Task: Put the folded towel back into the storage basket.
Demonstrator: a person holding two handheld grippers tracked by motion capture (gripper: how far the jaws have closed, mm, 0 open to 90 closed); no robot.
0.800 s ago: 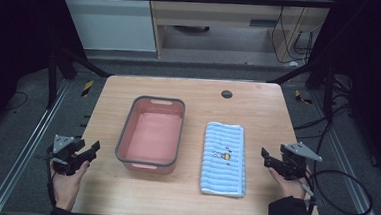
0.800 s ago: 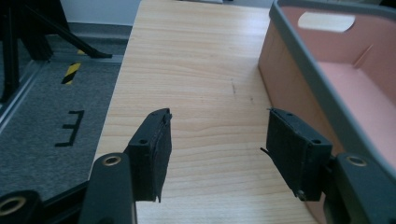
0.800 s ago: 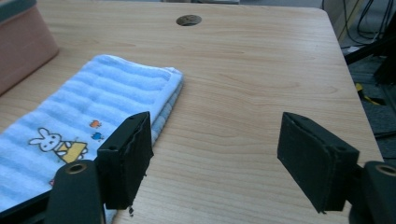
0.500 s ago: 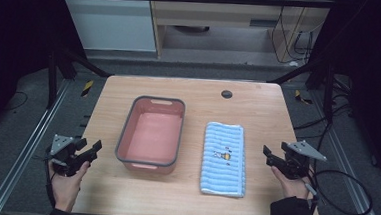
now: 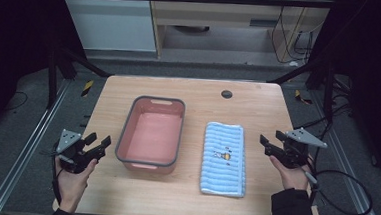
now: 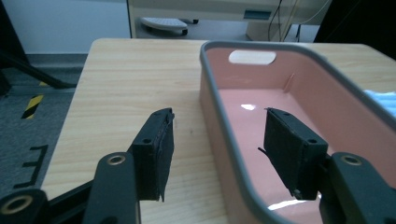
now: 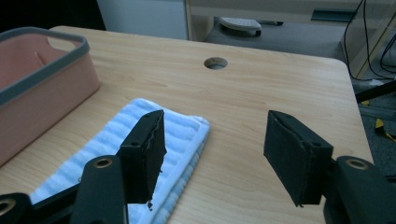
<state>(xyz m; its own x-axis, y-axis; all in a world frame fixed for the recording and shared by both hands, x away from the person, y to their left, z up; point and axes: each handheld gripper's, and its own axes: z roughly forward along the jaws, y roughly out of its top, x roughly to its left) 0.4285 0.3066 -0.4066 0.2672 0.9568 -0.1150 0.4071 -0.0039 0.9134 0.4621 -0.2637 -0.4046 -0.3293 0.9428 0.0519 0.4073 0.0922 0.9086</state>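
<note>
A pink basin [image 5: 153,131] with a grey rim stands left of centre on the wooden table [image 5: 194,95]. A folded blue striped towel [image 5: 224,157] with a small printed figure lies flat to its right. My left gripper [image 5: 97,144] hovers open at the table's left edge, beside the basin's near left corner; in the left gripper view the basin [image 6: 299,98] rises just past the open gripper [image 6: 219,149]. My right gripper [image 5: 269,142] is open, right of the towel; in the right gripper view the towel [image 7: 140,140] lies under the left jaw of the gripper [image 7: 219,149].
A round cable hole [image 5: 226,94] sits near the table's far edge. Black frame posts and floor rails flank the table. A cable [image 5: 343,192] trails from the right gripper. A cabinet and a desk stand behind.
Both grippers have barely shifted; the left one sits slightly nearer the basin. Basin and towel are unmoved.
</note>
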